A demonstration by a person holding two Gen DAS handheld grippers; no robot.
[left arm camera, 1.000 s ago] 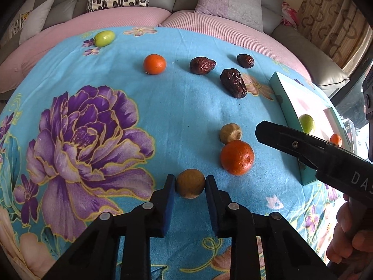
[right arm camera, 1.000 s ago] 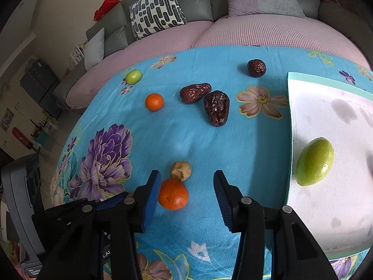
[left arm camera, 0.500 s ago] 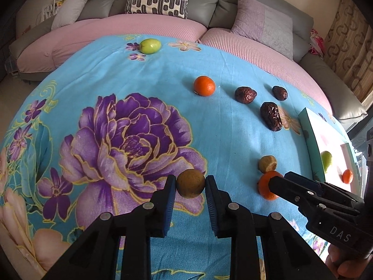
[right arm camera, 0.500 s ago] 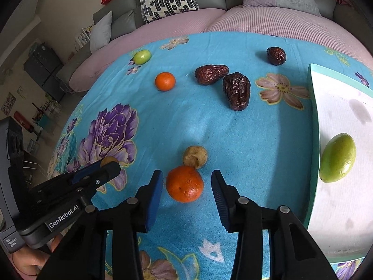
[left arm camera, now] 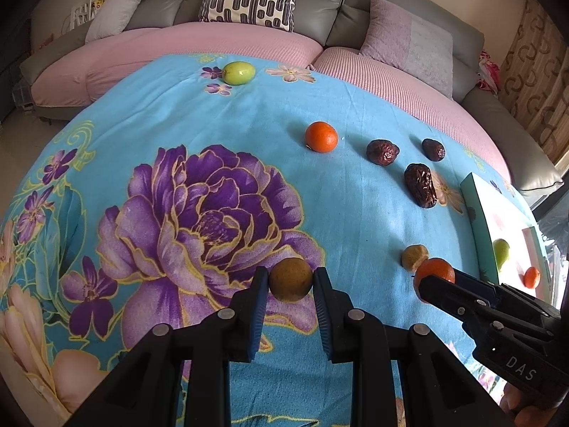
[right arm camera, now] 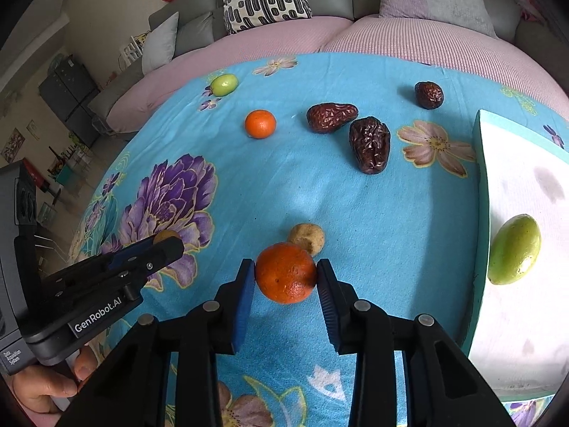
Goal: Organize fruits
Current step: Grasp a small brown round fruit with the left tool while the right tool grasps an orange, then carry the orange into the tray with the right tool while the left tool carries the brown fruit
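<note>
Nearest us, our left gripper (left arm camera: 291, 281) is clamped on a small brown round fruit (left arm camera: 290, 279), carried above the flowered blue cloth (left arm camera: 213, 114). Our right gripper (right arm camera: 286, 272) has both pads against the near orange (right arm camera: 285, 272), which seems to sit on the cloth, touching a second brown fruit (right arm camera: 307, 237) just behind it. The risk we see: a round fruit squeezed off-centre could squirt out and roll, or lifting could nudge that neighbour. Both tools point forward and down, held from behind. Farther off lie 3 dark dates (right arm camera: 370, 144), another orange (right arm camera: 260, 123) and a green fruit (right arm camera: 224, 84). The tray (right arm camera: 480, 192) at right holds 1 green fruit (right arm camera: 514, 249).
</note>
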